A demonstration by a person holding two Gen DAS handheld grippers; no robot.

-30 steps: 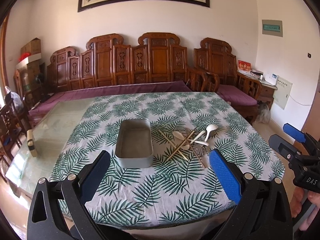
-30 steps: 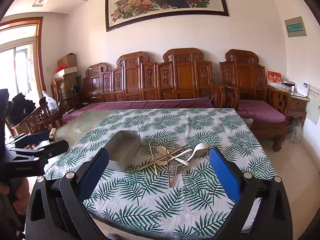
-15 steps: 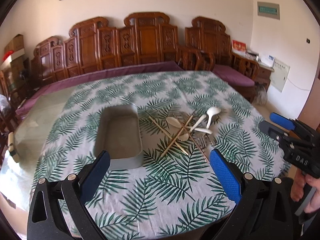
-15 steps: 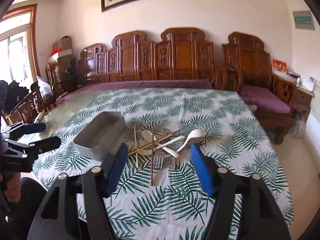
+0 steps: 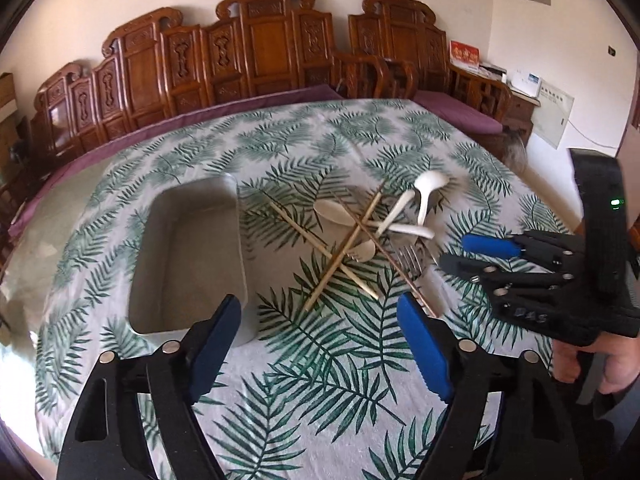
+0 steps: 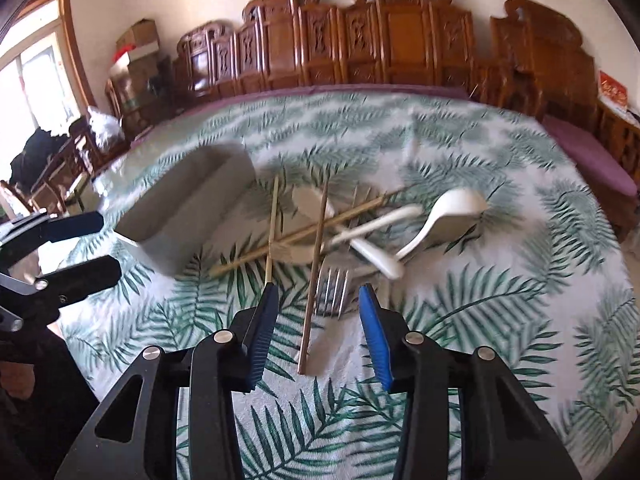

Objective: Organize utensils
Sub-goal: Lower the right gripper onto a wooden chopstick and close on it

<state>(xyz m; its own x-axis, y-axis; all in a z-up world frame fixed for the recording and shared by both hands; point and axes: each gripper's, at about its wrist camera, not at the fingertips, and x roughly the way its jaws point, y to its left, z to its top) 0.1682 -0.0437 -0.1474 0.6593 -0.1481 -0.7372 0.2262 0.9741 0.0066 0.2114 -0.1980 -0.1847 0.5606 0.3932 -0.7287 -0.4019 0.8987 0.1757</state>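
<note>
The right gripper (image 6: 319,334) has its blue-padded fingers (image 6: 262,336) about half apart and closing, with nothing pressed between them. In the gap between the pads lie the tines of a metal fork (image 6: 331,290) and the near end of a dark chopstick (image 6: 314,276), both flat on the tabletop (image 6: 500,320). The left gripper (image 5: 320,346) hovers with its fingers (image 5: 424,356) wider apart, also closing, and empty; only leaf-print cloth shows between them.

Just beyond the right gripper sits the heap of utensils. Pale bamboo chopsticks (image 5: 324,252) cross one another in an X, and the dark one runs slantwise over them. Two white spoons (image 6: 436,220) lie among them with handles crossing, and a flatter cream-coloured spoon (image 5: 334,212) lies under the sticks. The fork (image 5: 410,260) rests at the near right edge of the heap in the left wrist view.

To the left of the heap, close beside it, stands a grey rectangular tray (image 5: 188,256), long side towards the chopsticks, with nothing in it. The near corner of the tray lies just behind the left gripper's left finger.

A person's hand (image 5: 600,364) holds the right gripper's handle at the right edge of the left wrist view. Carved wooden benches (image 5: 260,48) with purple cushions line the wall behind the tabletop.
</note>
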